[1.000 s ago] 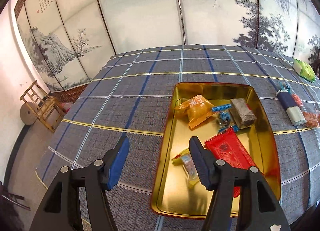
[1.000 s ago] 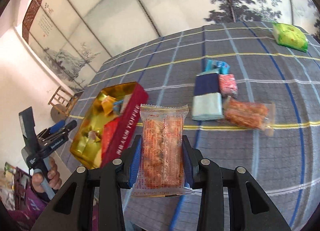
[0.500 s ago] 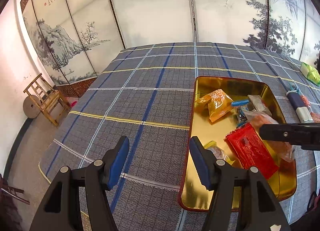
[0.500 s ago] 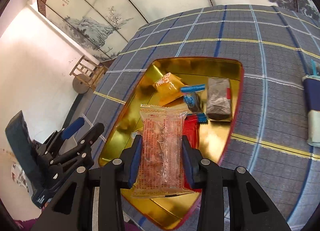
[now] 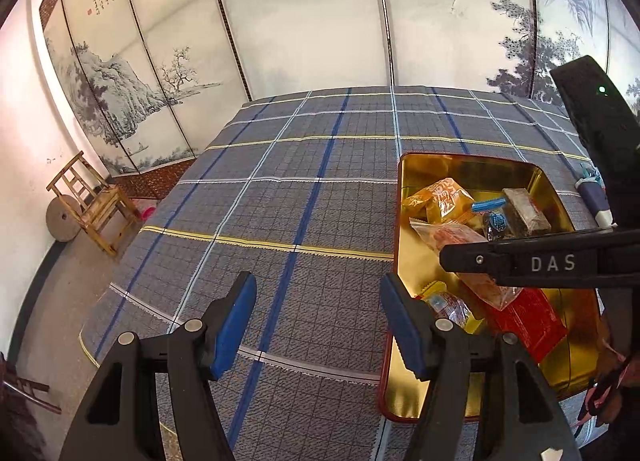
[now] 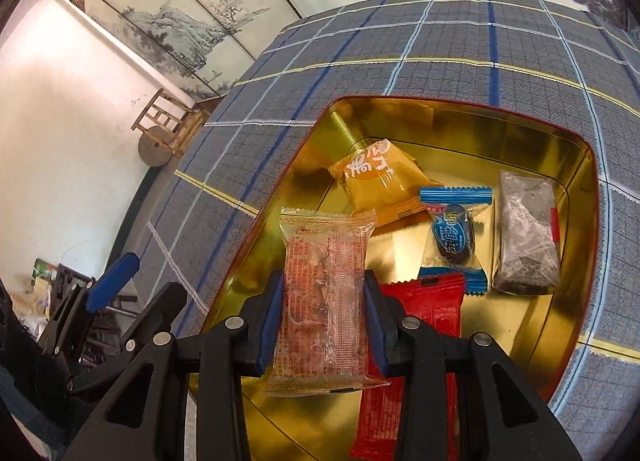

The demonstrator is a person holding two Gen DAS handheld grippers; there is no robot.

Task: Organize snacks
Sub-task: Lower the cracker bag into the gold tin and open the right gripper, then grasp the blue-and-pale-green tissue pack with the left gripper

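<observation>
A gold tin tray [image 6: 460, 121] with a red outside sits on the plaid cloth. In it lie an orange packet [image 6: 376, 181], a blue wrapped candy [image 6: 452, 237], a dark grey bar [image 6: 524, 229] and a red packet [image 6: 420, 309]. My right gripper [image 6: 324, 297] is shut on a clear packet of reddish-orange snack [image 6: 324, 281], held just above the tray's near-left part. From the left wrist, that packet [image 5: 452, 237] hangs over the tray [image 5: 404, 393] under the right gripper's black arm [image 5: 520, 261]. My left gripper [image 5: 316, 289] hovers over the cloth at the tray's left rim, its jaws opening with nothing between them.
A blue-and-white packet [image 5: 592, 193] lies on the cloth right of the tray. A small yellow candy [image 5: 448, 305] rests in the tray's near end. A wooden chair [image 5: 92, 201] and stone wheel stand on the floor left of the table. A painted screen runs behind.
My right gripper has carried the clear packet from over the loose snacks to above the tray and lower. The left gripper has shifted a little left, so the tray sits further right in its view.
</observation>
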